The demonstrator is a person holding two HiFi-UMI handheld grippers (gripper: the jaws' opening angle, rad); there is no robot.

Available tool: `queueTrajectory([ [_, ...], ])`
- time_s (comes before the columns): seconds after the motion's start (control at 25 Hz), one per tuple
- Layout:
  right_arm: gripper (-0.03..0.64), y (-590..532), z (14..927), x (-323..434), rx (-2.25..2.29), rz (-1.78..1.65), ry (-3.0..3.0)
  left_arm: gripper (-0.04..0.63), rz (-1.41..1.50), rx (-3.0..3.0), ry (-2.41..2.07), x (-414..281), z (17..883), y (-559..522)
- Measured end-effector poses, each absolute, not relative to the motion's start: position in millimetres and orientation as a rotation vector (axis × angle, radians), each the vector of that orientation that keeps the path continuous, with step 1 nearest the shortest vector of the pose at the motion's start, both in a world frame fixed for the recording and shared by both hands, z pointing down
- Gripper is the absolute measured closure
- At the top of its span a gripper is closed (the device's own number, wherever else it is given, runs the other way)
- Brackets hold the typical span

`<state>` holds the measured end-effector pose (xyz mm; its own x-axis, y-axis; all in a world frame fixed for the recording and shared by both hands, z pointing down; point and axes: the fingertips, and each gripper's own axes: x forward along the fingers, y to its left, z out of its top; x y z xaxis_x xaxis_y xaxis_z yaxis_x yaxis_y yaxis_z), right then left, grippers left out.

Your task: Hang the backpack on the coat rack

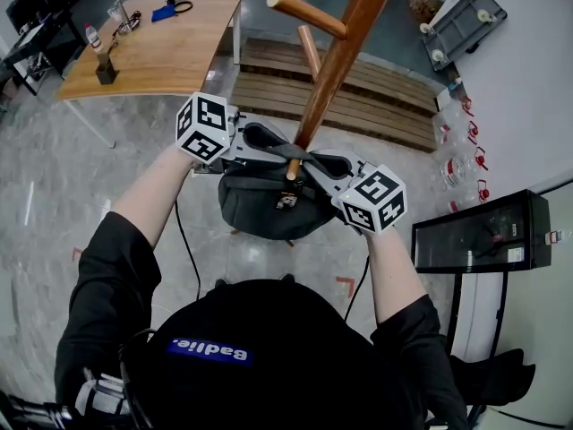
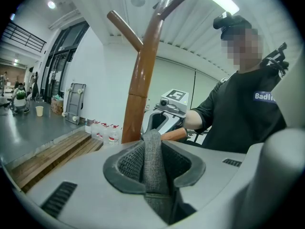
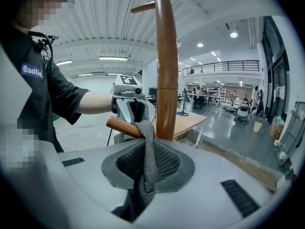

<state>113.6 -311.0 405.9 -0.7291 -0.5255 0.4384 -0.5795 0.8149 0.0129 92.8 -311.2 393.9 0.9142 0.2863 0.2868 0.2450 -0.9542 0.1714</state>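
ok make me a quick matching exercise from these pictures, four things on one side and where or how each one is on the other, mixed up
Things:
1. strap
2. backpack
3. table
4. display case

Descriptions:
a. black, far right in the head view
b. draped over a wooden peg
c. light wood, upper left in the head view
d. dark grey, hanging beside the pole

Pairs: 1-b, 2-d, 3-c, 4-a
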Motion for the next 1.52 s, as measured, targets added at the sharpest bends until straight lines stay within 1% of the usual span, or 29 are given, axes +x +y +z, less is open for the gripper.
queueTrajectory([
  [0.36,0.566,-317.9,411.6,113.0,0.875,0.128,-2.563,0.477,0.331,2.986,0.288,91.9,398.7,-320.4],
  [0.64,0.551,-310.4,414.5,118.8,0.859,0.04,-2.473,0.477,0.515,3.101,0.17,79.6,394.9,-317.1],
  [0.84,0.549,-300.9,415.0,128.2,0.89,-0.008,-2.404,0.477,0.532,3.118,0.148,69.2,389.8,-302.7],
  [1.12,0.551,-265.5,400.6,140.5,1.053,0.007,-2.419,0.477,0.42,3.134,0.141,53.7,379.7,-264.0],
  [1.28,0.551,-242.6,393.4,131.4,1.157,0.062,-2.475,0.477,0.319,3.117,0.179,41.9,376.3,-238.7],
  [1.52,0.551,-212.1,407.0,108.5,1.254,0.145,-2.494,0.477,0.178,3.063,0.185,25.7,387.1,-210.4],
])
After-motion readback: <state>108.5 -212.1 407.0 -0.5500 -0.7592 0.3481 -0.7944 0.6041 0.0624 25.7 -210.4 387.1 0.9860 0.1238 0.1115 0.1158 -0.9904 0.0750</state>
